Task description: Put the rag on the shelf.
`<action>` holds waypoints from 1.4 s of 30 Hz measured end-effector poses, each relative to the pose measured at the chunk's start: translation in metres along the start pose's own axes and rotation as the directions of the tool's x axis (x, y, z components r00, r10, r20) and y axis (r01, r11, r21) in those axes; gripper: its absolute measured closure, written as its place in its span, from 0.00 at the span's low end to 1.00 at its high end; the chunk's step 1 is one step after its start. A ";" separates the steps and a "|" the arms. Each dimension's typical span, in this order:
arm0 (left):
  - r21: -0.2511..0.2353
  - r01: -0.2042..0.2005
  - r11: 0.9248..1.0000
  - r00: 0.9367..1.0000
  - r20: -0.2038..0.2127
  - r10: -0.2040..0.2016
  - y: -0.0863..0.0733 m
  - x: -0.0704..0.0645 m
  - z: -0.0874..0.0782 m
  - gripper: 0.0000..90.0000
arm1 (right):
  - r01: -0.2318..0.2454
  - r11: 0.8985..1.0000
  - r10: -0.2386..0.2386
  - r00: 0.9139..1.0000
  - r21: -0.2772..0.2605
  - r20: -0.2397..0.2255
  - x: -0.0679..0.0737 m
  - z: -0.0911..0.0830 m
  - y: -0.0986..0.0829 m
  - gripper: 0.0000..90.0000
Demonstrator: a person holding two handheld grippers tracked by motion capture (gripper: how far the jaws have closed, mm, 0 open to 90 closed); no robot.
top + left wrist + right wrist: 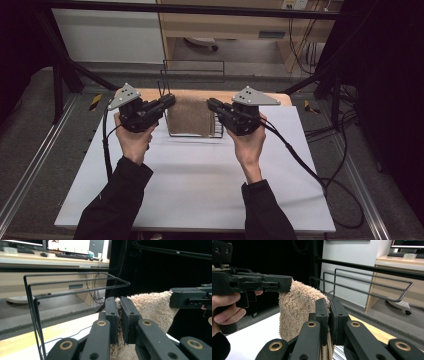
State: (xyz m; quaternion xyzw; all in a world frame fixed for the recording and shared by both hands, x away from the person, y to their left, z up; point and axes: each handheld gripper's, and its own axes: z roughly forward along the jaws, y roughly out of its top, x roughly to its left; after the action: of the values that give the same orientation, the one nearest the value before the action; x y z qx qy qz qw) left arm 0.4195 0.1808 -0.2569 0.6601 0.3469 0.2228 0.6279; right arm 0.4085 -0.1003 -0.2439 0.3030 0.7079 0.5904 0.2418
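Both the left gripper (167,101) and the right gripper (212,105) clamp closed fingers on opposite top corners of the soft, light, limp beige terry towel (190,116), suspended above the white tabletop (200,180) beside the black wire rack (192,67).

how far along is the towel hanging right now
Done: both grippers have the towel, the left gripper and right gripper each shut on an upper corner. In hand: it hangs between them in front of the wire rack. Left: probably draping it over a bar and letting go.
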 end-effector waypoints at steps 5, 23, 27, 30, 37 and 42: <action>-0.011 0.000 1.000 1.000 -0.004 0.000 0.009 0.001 0.002 0.94 | 0.002 1.000 -0.002 1.000 -0.016 0.007 -0.002 0.001 0.007 0.96; -0.064 -0.009 0.998 1.000 -0.018 0.008 0.043 0.005 0.012 0.94 | 0.024 0.998 -0.022 0.999 -0.055 0.045 -0.013 0.008 0.042 0.96; -0.072 -0.017 0.997 1.000 -0.023 0.016 0.051 0.004 0.014 0.94 | 0.026 0.997 -0.023 0.999 -0.069 0.049 -0.016 0.009 0.050 0.96; -0.077 -0.022 0.997 0.999 -0.028 0.020 0.056 0.004 0.016 0.94 | 0.024 0.997 -0.020 0.999 -0.077 0.051 -0.019 0.010 0.054 0.96; -0.094 -0.031 0.995 0.999 -0.039 0.028 0.066 0.004 0.021 0.94 | 0.024 0.995 -0.019 0.999 -0.094 0.049 -0.024 0.011 0.063 0.96; -0.110 -0.037 0.993 0.998 -0.046 0.032 0.075 0.005 0.025 0.94 | 0.030 0.994 -0.025 0.999 -0.106 0.049 -0.028 0.012 0.071 0.96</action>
State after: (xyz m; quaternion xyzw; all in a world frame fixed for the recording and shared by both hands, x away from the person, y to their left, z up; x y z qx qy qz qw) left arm 0.4543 0.1702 -0.1861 0.6251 0.3363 0.2671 0.6517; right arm 0.4470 -0.1036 -0.1764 0.2939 0.6736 0.6166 0.2824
